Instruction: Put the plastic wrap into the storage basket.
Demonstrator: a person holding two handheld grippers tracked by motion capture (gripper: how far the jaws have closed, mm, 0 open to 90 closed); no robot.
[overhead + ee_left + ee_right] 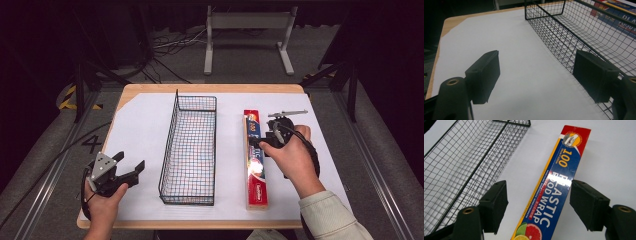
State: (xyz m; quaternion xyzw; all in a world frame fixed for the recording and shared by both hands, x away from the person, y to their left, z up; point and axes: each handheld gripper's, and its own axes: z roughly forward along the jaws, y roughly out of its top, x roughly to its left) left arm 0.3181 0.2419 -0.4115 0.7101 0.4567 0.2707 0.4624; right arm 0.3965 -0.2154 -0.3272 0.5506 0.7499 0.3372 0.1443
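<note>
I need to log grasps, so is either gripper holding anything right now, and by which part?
Nothing is held. The right gripper is open, its jaws either side of the plastic wrap box near its middle. The left gripper is open over bare paper.

A table (295,90) fills the middle of the high view, with a sheet of paper (135,130) lying on it. A wire basket (190,150) stands on the paper at the centre of the frame, running from the upper middle toward the lower middle. A long box of plastic wrap (255,160) lies flat on the paper just right of the basket, parallel to it and apart from it. The right gripper (256,142) sits over the box's upper half, one jaw on either side. The left gripper (131,165) is at the lower left, left of the basket, near its side.
</note>
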